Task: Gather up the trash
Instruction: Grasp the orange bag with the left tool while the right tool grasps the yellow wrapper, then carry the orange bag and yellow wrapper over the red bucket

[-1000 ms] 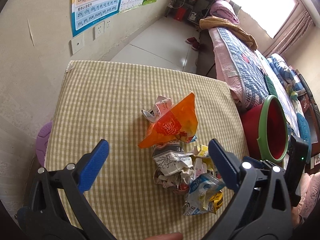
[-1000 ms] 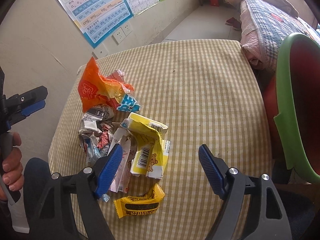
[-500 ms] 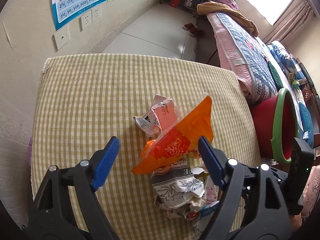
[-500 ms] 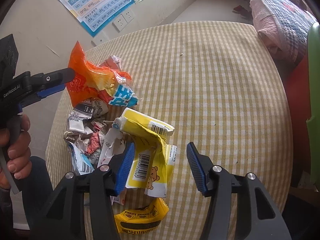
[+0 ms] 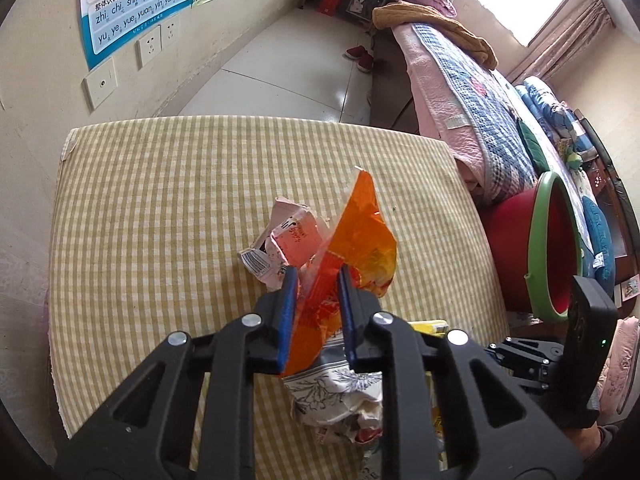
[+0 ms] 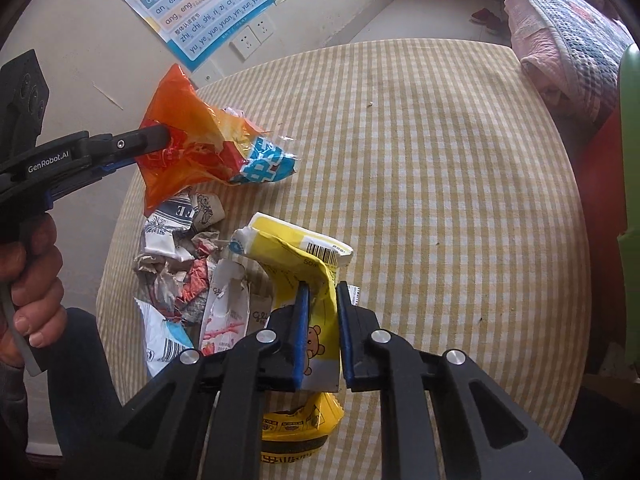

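Clamping an orange wrapper (image 5: 352, 248) between its blue pads, the left tool (image 5: 316, 288) holds it upright over the checked desk (image 5: 160, 208), the crinkled film standing tall between the two fingers and rising past their tips. From the right wrist view the same orange wrapper (image 6: 188, 140) hangs off the desk surface at the left, with a blue-and-white wrapper (image 6: 266, 164) trailing from its lower edge down toward the cloth. The right tool (image 6: 320, 312) has its fingers pressed together on a yellow carton (image 6: 296, 256) printed with a bear and a barcode; the carton bends over above the pads and its upper end leans to the right. Beside it on the left lies the rest of the trash in a loose heap: a crumpled grey-and-white printed paper (image 6: 176, 220), a torn white-and-pink packet (image 6: 224, 304) and a white wrapper with a barcode (image 6: 164, 340). A yellow snack packet (image 6: 296, 428) lies flat under the right tool, partly hidden by it. In the left wrist view a pink-and-white carton (image 5: 288, 240) sits on the desk just behind the orange wrapper. A red bin with a green rim (image 5: 540, 248) stands off the desk's right edge, next to the bed (image 5: 472, 92).
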Available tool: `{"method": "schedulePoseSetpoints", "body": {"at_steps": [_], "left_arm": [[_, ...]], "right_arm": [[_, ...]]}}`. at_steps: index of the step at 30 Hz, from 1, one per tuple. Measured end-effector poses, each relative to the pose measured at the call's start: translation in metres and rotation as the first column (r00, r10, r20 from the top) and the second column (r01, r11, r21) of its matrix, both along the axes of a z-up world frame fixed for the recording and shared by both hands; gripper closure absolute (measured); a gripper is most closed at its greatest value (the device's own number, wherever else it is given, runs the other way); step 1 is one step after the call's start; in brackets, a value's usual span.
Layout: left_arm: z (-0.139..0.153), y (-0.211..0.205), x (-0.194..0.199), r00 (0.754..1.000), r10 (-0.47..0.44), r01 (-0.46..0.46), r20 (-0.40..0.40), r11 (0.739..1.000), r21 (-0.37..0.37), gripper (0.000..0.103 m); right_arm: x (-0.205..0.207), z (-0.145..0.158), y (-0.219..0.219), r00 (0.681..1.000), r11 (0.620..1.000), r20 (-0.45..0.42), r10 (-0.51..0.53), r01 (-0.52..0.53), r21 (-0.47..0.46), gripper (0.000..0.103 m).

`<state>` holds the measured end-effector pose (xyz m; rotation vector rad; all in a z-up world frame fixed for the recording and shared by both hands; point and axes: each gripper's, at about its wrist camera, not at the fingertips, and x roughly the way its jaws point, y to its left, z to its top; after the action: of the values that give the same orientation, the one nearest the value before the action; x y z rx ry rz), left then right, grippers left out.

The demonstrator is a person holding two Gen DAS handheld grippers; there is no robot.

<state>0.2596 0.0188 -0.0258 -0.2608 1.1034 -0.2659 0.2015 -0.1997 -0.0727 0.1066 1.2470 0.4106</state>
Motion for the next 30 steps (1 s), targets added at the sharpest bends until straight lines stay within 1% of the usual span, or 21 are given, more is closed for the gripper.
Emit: {"method": "schedulePoseSetpoints", "body": {"at_steps": [8, 13, 19, 24, 30], "left_arm": [[0.026, 0.001, -0.018, 0.998, 0.016, -0.016, 0.053, 1.0, -0.01, 0.087], [0.047, -0.002, -0.032, 0.995, 0.017, -0.016, 0.094, 1.0, -0.021, 0.087], [0.071, -0.008, -0.055, 0.99, 0.013, -0.011, 0.138, 1.0, -0.014, 0.087], [0.085, -0.009, -0.075, 0.987, 0.024, -0.023, 0.161, 1.0, -0.008, 0.088], [0.092, -0.011, -0.096, 0.984, 0.037, -0.037, 0.172, 0.999, 0.001, 0.088]], "right_arm": [[-0.004, 0.028, -0.014, 0.997, 0.999, 0.068, -0.037, 0.037, 0.0, 0.09], [-0.014, 0.046, -0.024, 0.993, 0.999, 0.107, -0.051, 0.051, 0.006, 0.09], [-0.028, 0.069, -0.032, 0.985, 0.998, 0.157, -0.068, 0.066, 0.019, 0.09], [-0.038, 0.085, -0.039, 0.978, 0.997, 0.193, -0.081, 0.076, 0.033, 0.09], [-0.05, 0.101, -0.048, 0.969, 0.995, 0.226, -0.096, 0.087, 0.05, 0.09]]}}
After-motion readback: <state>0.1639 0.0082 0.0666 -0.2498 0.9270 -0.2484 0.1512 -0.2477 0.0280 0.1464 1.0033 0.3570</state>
